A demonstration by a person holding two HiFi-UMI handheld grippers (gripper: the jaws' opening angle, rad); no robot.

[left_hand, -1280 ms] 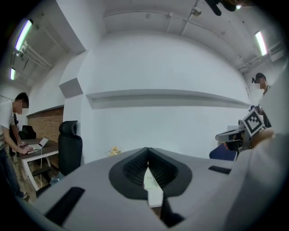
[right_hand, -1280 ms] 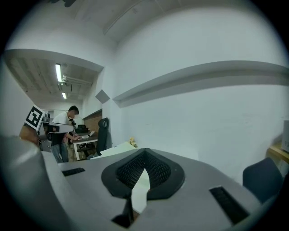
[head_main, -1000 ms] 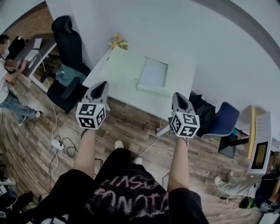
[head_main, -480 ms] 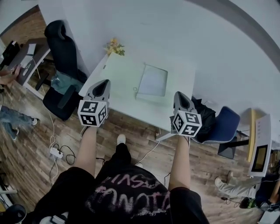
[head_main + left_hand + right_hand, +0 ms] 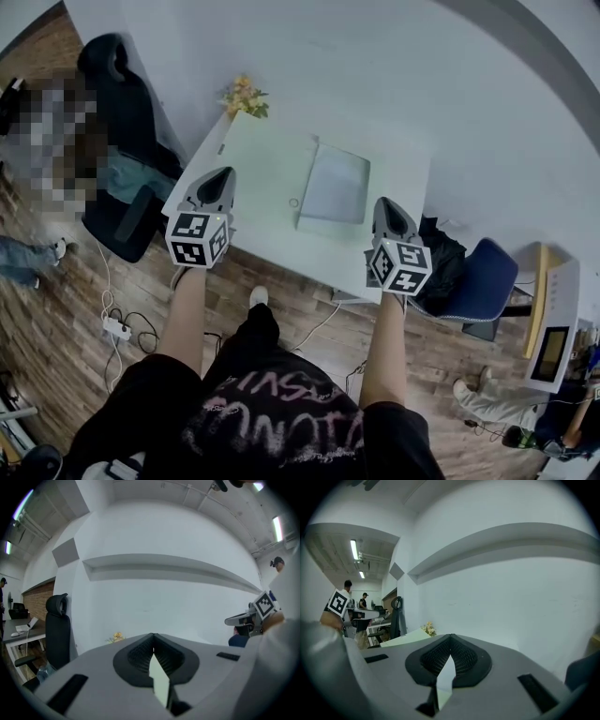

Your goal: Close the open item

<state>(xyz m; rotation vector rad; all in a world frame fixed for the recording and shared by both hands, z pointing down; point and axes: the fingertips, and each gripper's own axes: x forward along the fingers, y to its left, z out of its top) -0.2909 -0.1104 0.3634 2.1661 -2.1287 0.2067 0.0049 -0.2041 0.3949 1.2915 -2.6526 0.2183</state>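
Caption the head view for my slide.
Left gripper and right gripper, shut, held before a white table with a flat grey item and yellow flowers.

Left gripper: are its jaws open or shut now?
Shut. The left gripper shows both jaws meeting at their tips in its own view, with nothing between them.
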